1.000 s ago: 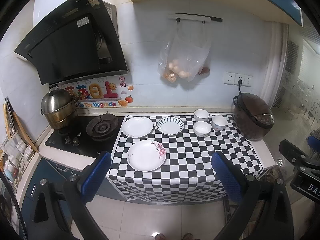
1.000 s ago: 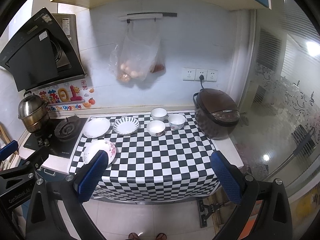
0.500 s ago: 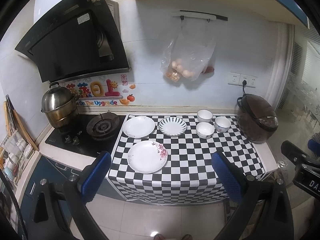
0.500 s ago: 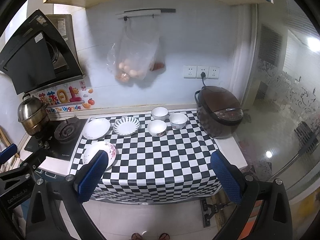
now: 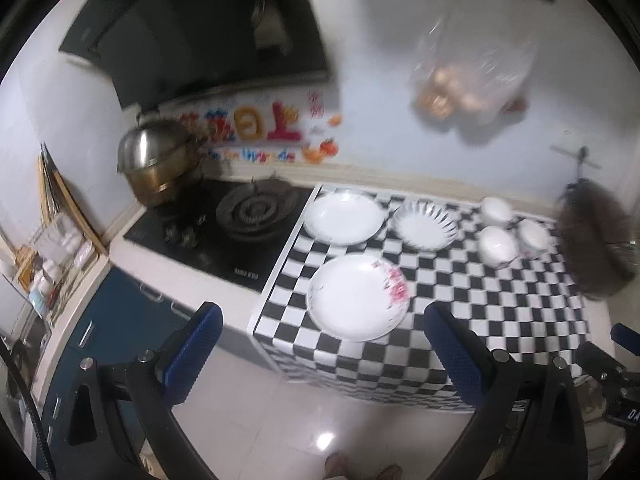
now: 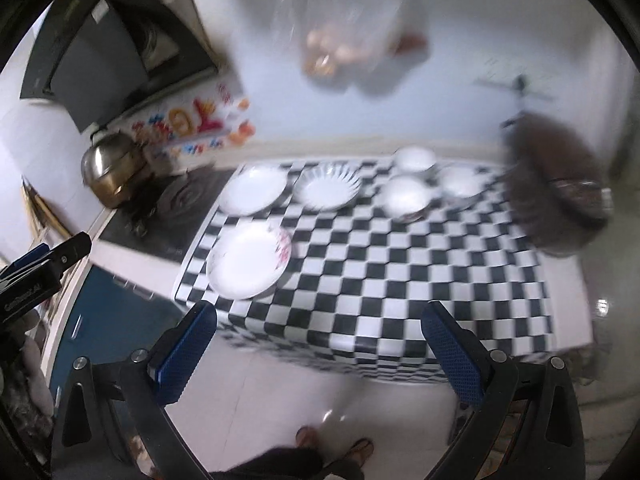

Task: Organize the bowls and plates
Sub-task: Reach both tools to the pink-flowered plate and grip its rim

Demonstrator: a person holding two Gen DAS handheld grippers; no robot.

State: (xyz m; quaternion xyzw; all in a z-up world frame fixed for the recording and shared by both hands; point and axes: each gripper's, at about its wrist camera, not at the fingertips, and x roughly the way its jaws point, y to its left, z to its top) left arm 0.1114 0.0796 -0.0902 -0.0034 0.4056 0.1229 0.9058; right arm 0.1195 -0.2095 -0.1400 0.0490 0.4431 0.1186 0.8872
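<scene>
On the checkered counter lie a floral plate in front, a plain white plate and a striped plate behind it, and three white bowls to the right. The right wrist view shows the same floral plate, plain plate, striped plate and bowls. My left gripper is open and empty, off the counter's front edge. My right gripper is open and empty, also in front of the counter. Both views are blurred.
A gas stove with a steel pot is at the left. A brown rice cooker stands at the counter's right end. A bag of eggs hangs on the wall. The range hood is above the stove.
Both grippers have moved forward and down toward the counter; the plates and bowls look larger and the views are now motion-blurred. Nothing on the counter has moved.
</scene>
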